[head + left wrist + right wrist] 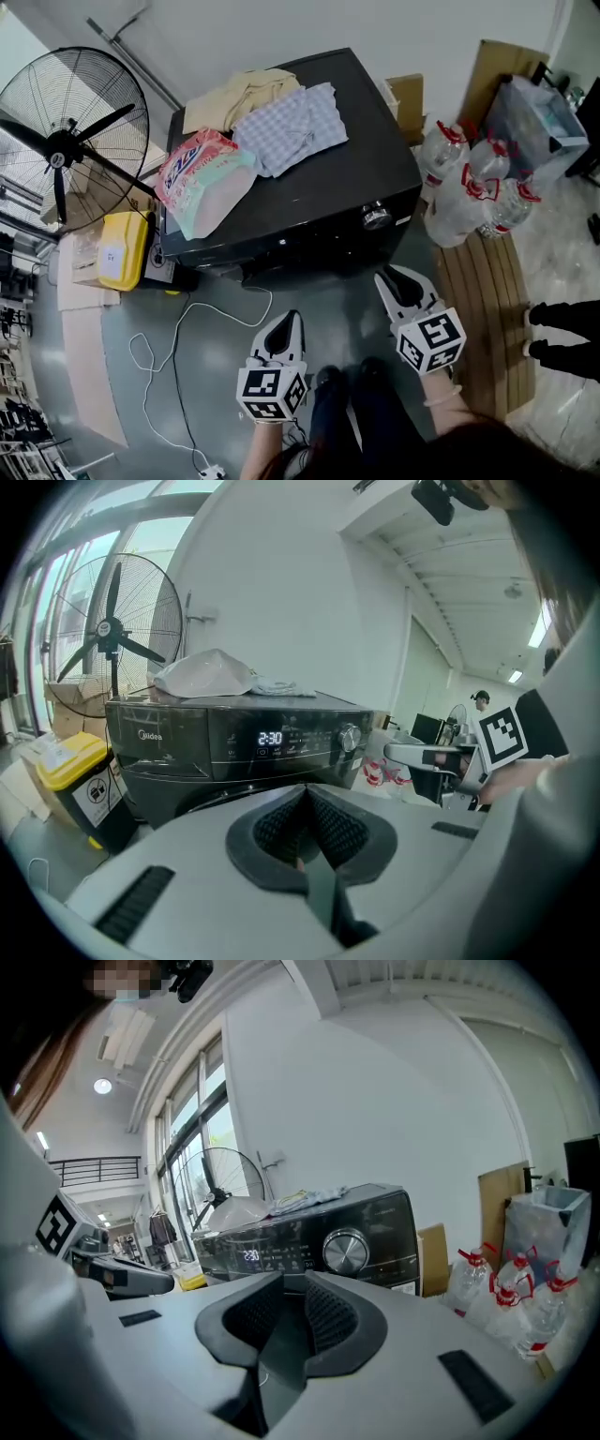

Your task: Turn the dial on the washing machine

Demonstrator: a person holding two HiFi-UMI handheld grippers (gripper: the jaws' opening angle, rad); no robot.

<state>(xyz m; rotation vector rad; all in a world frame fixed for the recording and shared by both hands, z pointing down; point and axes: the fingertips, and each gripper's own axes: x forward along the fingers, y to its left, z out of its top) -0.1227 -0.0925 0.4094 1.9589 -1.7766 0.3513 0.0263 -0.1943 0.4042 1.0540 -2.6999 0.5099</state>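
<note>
The black washing machine (309, 202) stands in front of me, its display lit. Its round silver dial (376, 217) sits at the right end of the front panel, and it also shows in the left gripper view as the dial (350, 738) and in the right gripper view as the dial (345, 1251). My right gripper (382, 275) hangs a short way in front of and below the dial, apart from it. Its jaws (293, 1280) stand a narrow gap apart with nothing between them. My left gripper (295, 315) is lower and further left, and its jaws (305, 791) meet at the tips, empty.
On the machine lie a detergent bag (202, 178) and folded clothes (291, 122). A standing fan (70, 141) and a yellow bin (122, 248) are to the left. Water bottles (469, 187) and a wooden pallet (487, 300) are on the right. A white cable (159, 356) trails over the floor.
</note>
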